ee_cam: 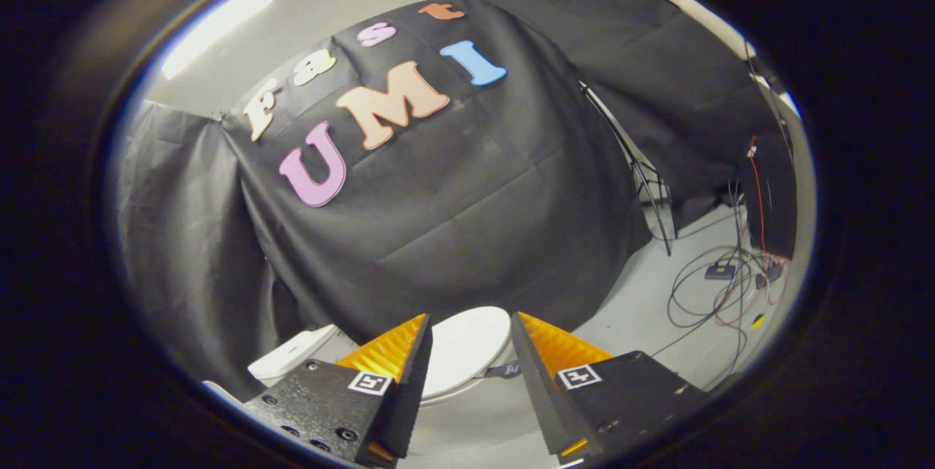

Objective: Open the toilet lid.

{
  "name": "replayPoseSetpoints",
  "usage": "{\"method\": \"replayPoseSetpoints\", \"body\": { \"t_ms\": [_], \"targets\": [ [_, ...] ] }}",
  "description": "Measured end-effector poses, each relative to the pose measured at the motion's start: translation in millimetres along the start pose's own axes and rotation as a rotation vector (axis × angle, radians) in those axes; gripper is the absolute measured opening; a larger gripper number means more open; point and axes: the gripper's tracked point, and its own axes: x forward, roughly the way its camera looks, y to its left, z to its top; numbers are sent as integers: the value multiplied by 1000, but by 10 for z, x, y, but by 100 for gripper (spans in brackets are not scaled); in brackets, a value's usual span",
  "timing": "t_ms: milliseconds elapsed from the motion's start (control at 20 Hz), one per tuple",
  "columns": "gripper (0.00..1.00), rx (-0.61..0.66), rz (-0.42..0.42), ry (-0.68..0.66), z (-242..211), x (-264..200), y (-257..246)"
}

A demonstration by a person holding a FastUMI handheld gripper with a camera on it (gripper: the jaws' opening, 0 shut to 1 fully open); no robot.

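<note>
A white toilet stands on the floor below and beyond my fingers, against the black cloth wall. Its lid (467, 348) lies flat and closed over the bowl, seen through the gap between my fingers. The white tank (296, 353) shows to the left of the lid, partly hidden behind my left finger. A small dark strap or tab (509, 367) sticks out at the lid's right rim, close to my right finger. My gripper (471, 326) hangs well above the toilet, open, with nothing between its fingers.
Black cloth walls rise behind the toilet and to the right. A thin stand leg (643, 184) leans by the right cloth. Loose cables and a small dark box (719, 272) lie on the pale floor to the right.
</note>
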Motion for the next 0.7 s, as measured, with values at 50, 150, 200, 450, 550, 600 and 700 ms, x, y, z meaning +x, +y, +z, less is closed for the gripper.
{"method": "replayPoseSetpoints", "body": {
  "t_ms": [50, 150, 200, 450, 550, 600, 700],
  "targets": [
    [68, 23, -2, 1, -30, 52, -11],
    [67, 77, 0, 3, -89, 154, -8],
    [67, 103, 2, -2, -110, 225, -1],
    [66, 251, -8, -6, -305, 557, -3],
    [66, 322, -10, -5, -423, 663, -11],
    [66, 352, -13, 0, -502, 712, -30],
    [66, 407, -40, 22, -712, 801, -107]
  ]
}}
